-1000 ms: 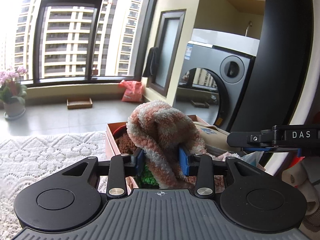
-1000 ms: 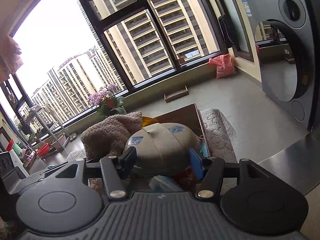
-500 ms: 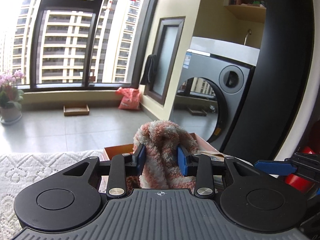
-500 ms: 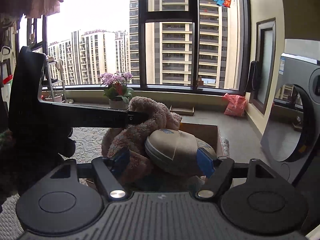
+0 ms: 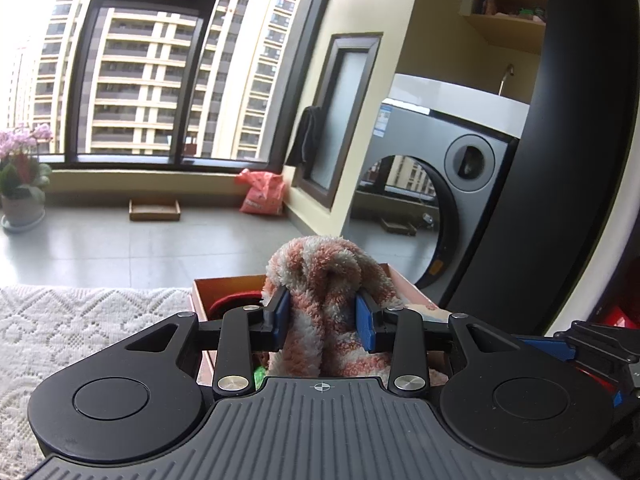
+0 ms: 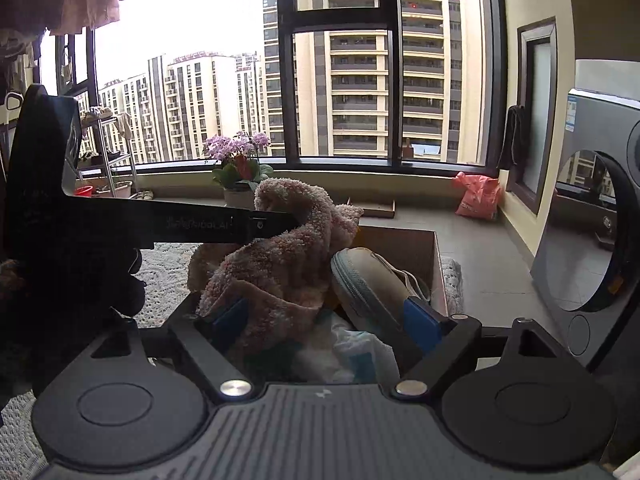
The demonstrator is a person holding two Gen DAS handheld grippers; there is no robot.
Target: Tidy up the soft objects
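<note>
My left gripper (image 5: 322, 316) is shut on a fluffy pink-and-white cloth (image 5: 320, 276) and holds it above an open cardboard box (image 5: 200, 292). In the right wrist view the same cloth (image 6: 288, 256) hangs from the left gripper's finger (image 6: 200, 226) over the box (image 6: 434, 252). My right gripper (image 6: 328, 320) is open wide over the box. A beige zippered pouch (image 6: 368, 280) lies tilted between its pads, next to the right pad (image 6: 420, 320). A white and blue plastic pack (image 6: 360, 356) lies under it.
The box stands on a white lace tablecloth (image 5: 80, 320). A red item (image 5: 232, 304) lies in the box. A washing machine (image 5: 440, 208) stands to the right. A potted orchid (image 6: 240, 168) and a red bag (image 6: 476, 196) sit by the window.
My left gripper has lifted the cloth higher out of the box. My right gripper has opened, letting the beige pouch go, and swung to face the window.
</note>
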